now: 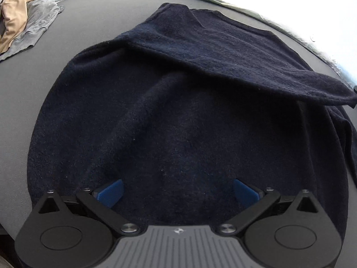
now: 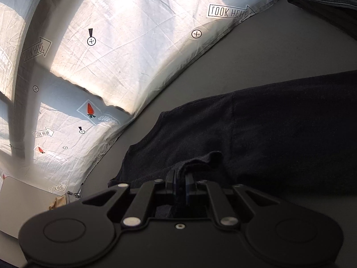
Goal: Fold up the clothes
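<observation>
Left gripper: jaws spread wide, blue pads bare, holding nothing, poised just over the near part of the navy sweater. Right gripper: jaws pressed together, pinching a bunched fold of the same sweater at its edge. Sweater lies spread on the grey desk, one part folded across the body. Grey and tan garments heaped at the desk's far left corner. Printed white sheet beyond the desk edge.
</observation>
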A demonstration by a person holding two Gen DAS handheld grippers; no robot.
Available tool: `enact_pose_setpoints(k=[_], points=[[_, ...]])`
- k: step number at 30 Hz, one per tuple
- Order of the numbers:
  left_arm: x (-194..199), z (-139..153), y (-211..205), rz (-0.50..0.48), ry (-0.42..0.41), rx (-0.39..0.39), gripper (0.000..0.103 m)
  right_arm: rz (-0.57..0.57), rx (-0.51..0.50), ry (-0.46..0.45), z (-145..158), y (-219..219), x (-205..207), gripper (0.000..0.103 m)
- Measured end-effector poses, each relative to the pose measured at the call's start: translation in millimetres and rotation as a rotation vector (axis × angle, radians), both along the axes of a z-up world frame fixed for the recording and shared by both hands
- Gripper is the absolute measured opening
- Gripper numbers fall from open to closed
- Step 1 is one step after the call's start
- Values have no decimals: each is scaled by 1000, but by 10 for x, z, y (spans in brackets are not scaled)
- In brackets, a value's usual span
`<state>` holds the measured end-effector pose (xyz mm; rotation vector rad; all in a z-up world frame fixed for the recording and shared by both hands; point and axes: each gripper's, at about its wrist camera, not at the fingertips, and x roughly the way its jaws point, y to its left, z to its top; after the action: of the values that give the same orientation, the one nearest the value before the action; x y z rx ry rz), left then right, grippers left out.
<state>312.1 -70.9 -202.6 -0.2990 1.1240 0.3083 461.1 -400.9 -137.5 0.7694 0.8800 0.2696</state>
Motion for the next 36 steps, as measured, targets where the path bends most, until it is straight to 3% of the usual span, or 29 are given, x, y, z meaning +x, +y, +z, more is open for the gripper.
enact_pose_setpoints(k=[4, 9, 12, 16, 19, 22, 26, 29, 32, 36], points=[[123, 18, -113, 32, 67, 56, 103, 52, -15, -22, -33, -39, 200, 8], [157, -56, 8, 50, 81, 52, 103, 72, -21, -84, 22, -69, 457, 8], [127, -62, -23, 63, 81, 57, 103, 38, 21, -100, 82, -173, 613, 7], [135, -56, -12, 64, 100, 54, 103, -8, -65, -220, 296, -391, 738, 7], [137, -53, -2, 62, 110, 51, 103, -72, -101, -247, 316, -636, 839, 7], [153, -54, 28, 59, 124, 46, 103, -107, -105, -186, 104, -815, 905, 7], [193, -49, 46, 46, 142, 41, 103, -131, -101, -31, -333, -907, 866, 13], [207, -37, 40, 35, 152, 37, 103, -160, -95, 44, -552, -964, 789, 41], [226, -26, -12, 31, 159, 35, 103, -190, -48, 88, -685, -1043, 730, 44], [237, -21, -42, 30, 162, 35, 103, -186, -15, 78, -725, -1048, 755, 46]])
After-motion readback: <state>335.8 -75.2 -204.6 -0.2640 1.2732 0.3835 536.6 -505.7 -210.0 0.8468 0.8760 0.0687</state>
